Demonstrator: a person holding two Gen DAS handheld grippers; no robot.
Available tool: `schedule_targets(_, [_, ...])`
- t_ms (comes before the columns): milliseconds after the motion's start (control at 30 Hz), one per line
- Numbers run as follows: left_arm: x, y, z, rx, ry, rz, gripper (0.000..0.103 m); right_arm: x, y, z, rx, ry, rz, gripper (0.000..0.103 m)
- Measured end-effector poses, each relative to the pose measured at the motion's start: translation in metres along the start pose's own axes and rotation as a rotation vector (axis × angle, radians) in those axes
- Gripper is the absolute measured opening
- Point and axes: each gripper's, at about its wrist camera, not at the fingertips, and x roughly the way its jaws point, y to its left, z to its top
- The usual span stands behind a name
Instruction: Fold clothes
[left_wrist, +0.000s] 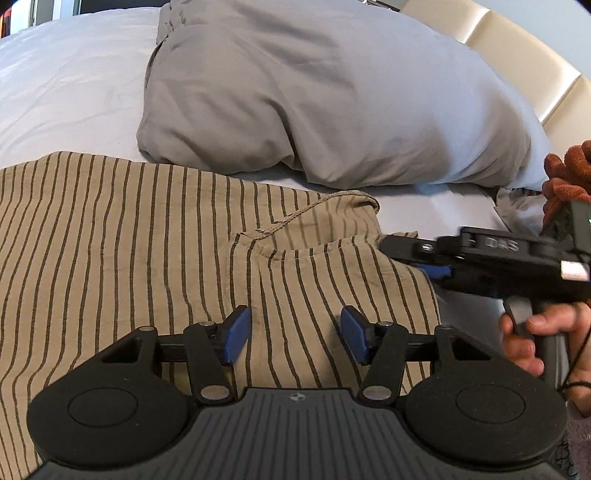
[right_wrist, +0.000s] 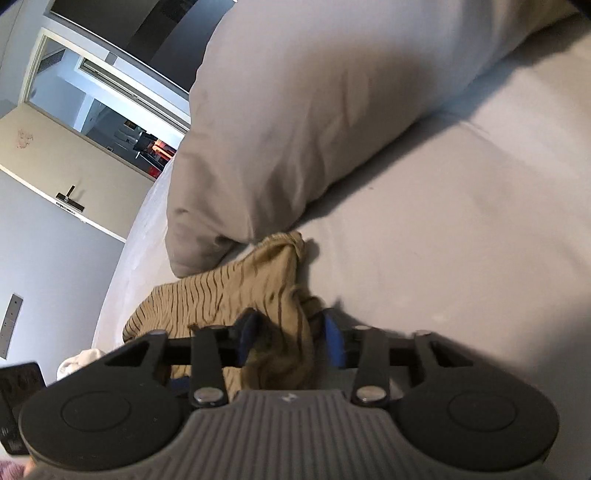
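Right gripper pinches the bunched corner of the shirt; left gripper, jaws apart, hovers over its near hem.

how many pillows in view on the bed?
1. A single grey pillow lies on the white sheet, just beyond the striped garment and against the cream headboard. The right wrist view shows the same one. Others may sit outside the frame.
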Motion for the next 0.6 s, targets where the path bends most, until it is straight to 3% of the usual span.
schedule_targets(33, [0.001, 0.002, 0.0, -0.006, -0.004, -0.005, 0.053, 0.004, 0.003, 0.003, -0.007, 0.001, -0.007, 0.007])
schedule_targets(100, [0.002, 0.005, 0.001, -0.017, -0.011, -0.014, 0.053, 0.009, 0.013, 0.008, -0.051, -0.025, -0.017, 0.006])
schedule_targets(200, [0.002, 0.005, 0.003, -0.014, -0.031, -0.014, 0.052, 0.003, 0.039, 0.016, -0.187, -0.148, 0.013, 0.003])
schedule_targets(267, [0.003, 0.007, 0.005, -0.011, -0.035, -0.009, 0.052, 0.002, 0.045, 0.021, -0.22, -0.175, -0.022, 0.004])
schedule_targets(433, [0.005, 0.011, 0.014, -0.004, -0.103, 0.055, 0.051, -0.01, 0.029, 0.025, -0.197, -0.198, -0.184, 0.009])
schedule_targets(533, [0.004, 0.013, 0.019, -0.003, -0.142, 0.099, 0.049, -0.021, 0.025, 0.02, -0.222, -0.186, -0.205, 0.013])
schedule_targets(600, [-0.003, 0.016, 0.021, -0.013, -0.176, 0.103, 0.049, -0.027, 0.027, 0.014, -0.261, -0.17, -0.222, 0.036])
